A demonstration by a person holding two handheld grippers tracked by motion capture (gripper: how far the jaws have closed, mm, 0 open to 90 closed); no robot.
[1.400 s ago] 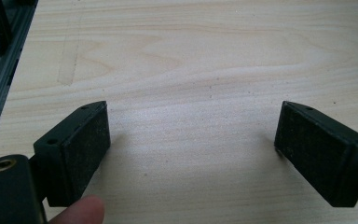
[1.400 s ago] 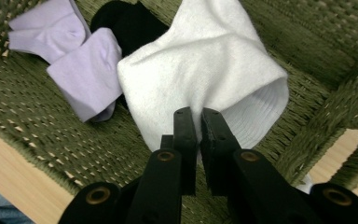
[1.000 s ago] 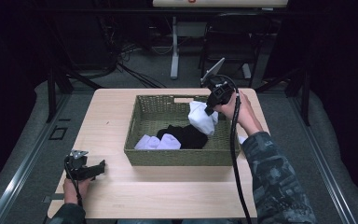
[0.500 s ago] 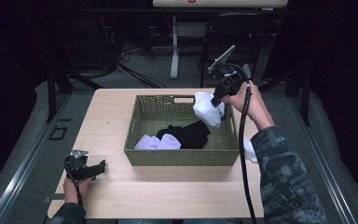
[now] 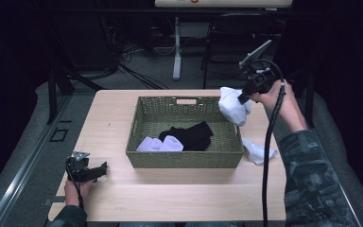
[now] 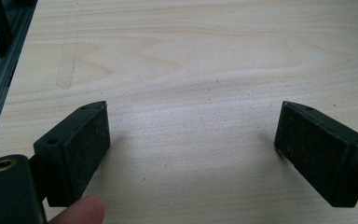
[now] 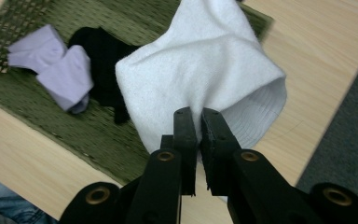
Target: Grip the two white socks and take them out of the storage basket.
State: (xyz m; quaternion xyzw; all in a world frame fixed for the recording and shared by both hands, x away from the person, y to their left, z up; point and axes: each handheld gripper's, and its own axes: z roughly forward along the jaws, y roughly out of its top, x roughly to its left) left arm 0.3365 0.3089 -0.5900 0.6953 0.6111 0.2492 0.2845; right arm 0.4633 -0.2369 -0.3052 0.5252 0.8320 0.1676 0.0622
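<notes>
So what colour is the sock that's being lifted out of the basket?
White. The sock shows best in the right gripper view, pinched by the right hand-held gripper.

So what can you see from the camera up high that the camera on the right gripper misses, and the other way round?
The high view alone takes in the whole basket, a second white sock lying on the table beside it, and the left gripper resting near the table's front corner. The right gripper view alone shows, close up, the right gripper pinching the white sock's open cuff. Both show that hanging white sock, the black sock and the pale lilac socks in the basket.
</notes>
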